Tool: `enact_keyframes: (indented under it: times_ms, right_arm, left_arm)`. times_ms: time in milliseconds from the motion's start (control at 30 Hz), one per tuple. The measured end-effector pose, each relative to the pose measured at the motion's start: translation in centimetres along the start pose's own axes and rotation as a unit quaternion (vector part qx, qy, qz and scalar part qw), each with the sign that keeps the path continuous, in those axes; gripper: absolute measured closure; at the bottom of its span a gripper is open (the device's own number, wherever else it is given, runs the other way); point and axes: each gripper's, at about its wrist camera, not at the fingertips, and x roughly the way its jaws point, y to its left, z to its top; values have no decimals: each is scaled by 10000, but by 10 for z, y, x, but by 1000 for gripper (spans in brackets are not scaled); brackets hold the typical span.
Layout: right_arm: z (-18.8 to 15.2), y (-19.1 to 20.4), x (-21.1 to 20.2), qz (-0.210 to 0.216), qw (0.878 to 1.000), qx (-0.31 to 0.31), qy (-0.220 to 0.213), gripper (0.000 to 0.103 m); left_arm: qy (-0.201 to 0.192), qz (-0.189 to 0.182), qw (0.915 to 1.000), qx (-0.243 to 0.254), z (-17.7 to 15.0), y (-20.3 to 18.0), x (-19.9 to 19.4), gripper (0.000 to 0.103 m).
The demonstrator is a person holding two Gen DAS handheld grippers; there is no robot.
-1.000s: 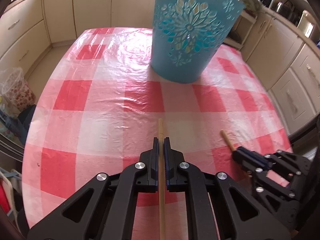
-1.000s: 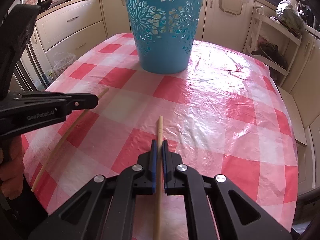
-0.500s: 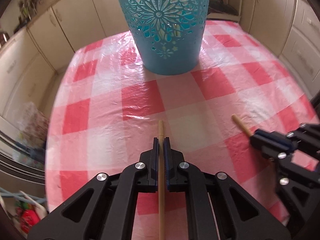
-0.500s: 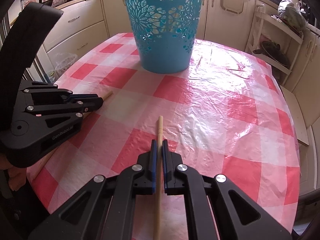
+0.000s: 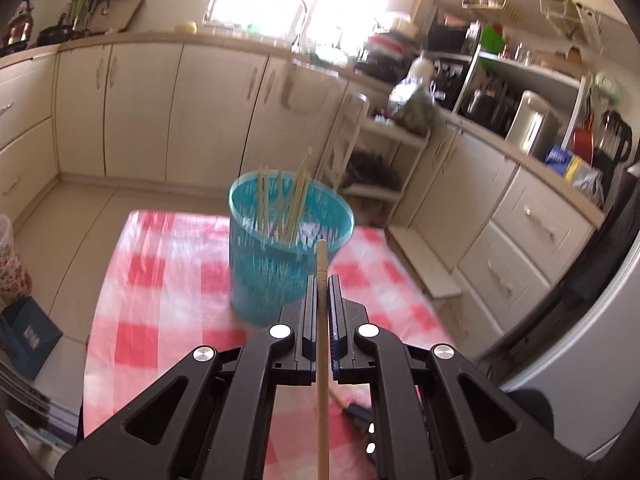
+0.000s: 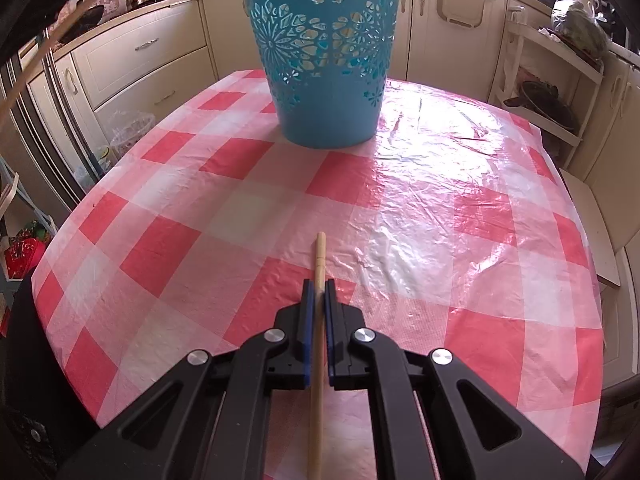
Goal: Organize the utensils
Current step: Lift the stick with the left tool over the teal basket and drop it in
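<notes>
No lettering, brand or number reads anywhere I look. The dark blue box (image 5: pixel 28 336) on the floor carries a pale mark, too blurred to make out, and the blue and yellow packets (image 5: pixel 566 162) on the counter are just as unclear.

Both the left gripper (image 5: pixel 321 280) and right gripper (image 6: pixel 319 285) are matte black, angular linkages with cut-outs, round silver screws and blue-lined jaws.
</notes>
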Motion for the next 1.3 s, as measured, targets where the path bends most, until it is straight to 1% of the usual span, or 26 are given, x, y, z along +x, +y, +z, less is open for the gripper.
enact_keyframes:
  times_ms: [133,300,433,600,767,933,1100,1200,1300]
  right_arm:
    - [0,1,-1,-14,10000,-10,-8,97]
    - [0,-1,-1,40,10000,32,-5,97]
    - [0,-3,-1,82,9999,66,-5,97]
    - [0,-4,0,138,9999,83,10,96]
    - [0,1,0,163,9999,-17,6,87]
    - [0,-1,0,243,9997,29,13,86]
    - [1,-1,1,224,9997,13,18,86]
    - [1,0,1,218,9998,5,21,86]
    - [1,0,1,204,9998,-5,18,86]
  left_arm:
    - [-353,-11,9994,-40,38,-2,8,98]
    - [-717,33,9974,-79,78,-3,24,98]
    - [-1038,167,9944,-67,110,-4,41,98]
    - [-1309,378,9907,15,136,-5,72,98]
    - [-1453,629,9873,-98,145,7,107,98]
    - [-1436,812,9862,-157,146,15,131,98]
    - [-1289,942,9871,-67,138,15,141,98]
    - [-1242,1018,9870,35,133,12,139,98]
    - [-1102,1102,9877,103,132,10,139,98]
